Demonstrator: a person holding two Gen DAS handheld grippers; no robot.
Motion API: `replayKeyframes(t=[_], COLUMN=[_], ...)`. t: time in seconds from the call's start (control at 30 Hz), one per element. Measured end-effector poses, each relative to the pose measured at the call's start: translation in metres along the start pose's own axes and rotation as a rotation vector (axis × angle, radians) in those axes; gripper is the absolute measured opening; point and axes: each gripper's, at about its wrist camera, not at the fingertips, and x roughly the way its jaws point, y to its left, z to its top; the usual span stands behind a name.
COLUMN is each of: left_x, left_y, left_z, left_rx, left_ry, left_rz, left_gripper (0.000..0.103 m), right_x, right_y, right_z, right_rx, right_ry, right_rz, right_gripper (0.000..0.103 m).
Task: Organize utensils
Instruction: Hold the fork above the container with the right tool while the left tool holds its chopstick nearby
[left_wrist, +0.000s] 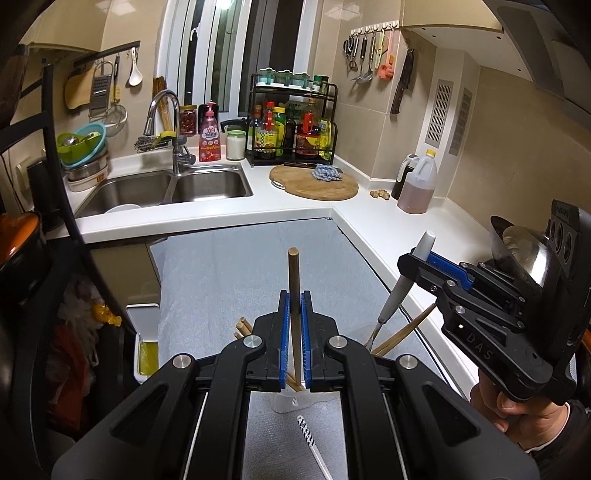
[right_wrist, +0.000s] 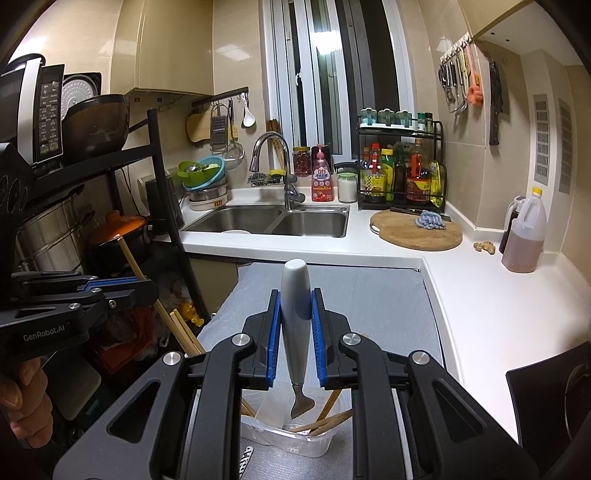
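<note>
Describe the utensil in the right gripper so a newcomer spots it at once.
Find the grey mat on the counter before the sink; a clear container stands on its near end. Above it, the right gripper clamps a utensil with a thick white-grey handle and a metal end pointing down, unlike the thin wooden chopsticks beside it.

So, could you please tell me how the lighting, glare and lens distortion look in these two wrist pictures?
Left wrist view: warm indoor light, dark window, strong fisheye bending of the counter edge, black corners, sharp focus. Right wrist view: a bright glare patch on the window, the same barrel curving, and reflections on the sink.
</note>
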Motion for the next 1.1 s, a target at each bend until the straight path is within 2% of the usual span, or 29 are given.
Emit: replayKeyframes(t=[0.3,0.7,1.1], left_x=[-0.016,0.005,0.02], left_y=[-0.006,0.0,-0.003], left_z=[0.008,-0.006,-0.015], left_rx=[0.019,0.023,0.031], left_ry=[-0.031,0.042,0.069], left_rz=[-0.019,0.014,0.009], left_gripper=[0.006,0.006,0.006], right_x=[0.002,0.007,0.014], right_y=[-0.002,-0.001,0.004], right_z=[-0.005,-0.01,-0.017], right_rx=[0.006,0.004,-0.007], right_ry=[0.006,0.021,0.039], right_rz=[-0.003,0.002,0.01], right_gripper=[0.016,0.016,0.016])
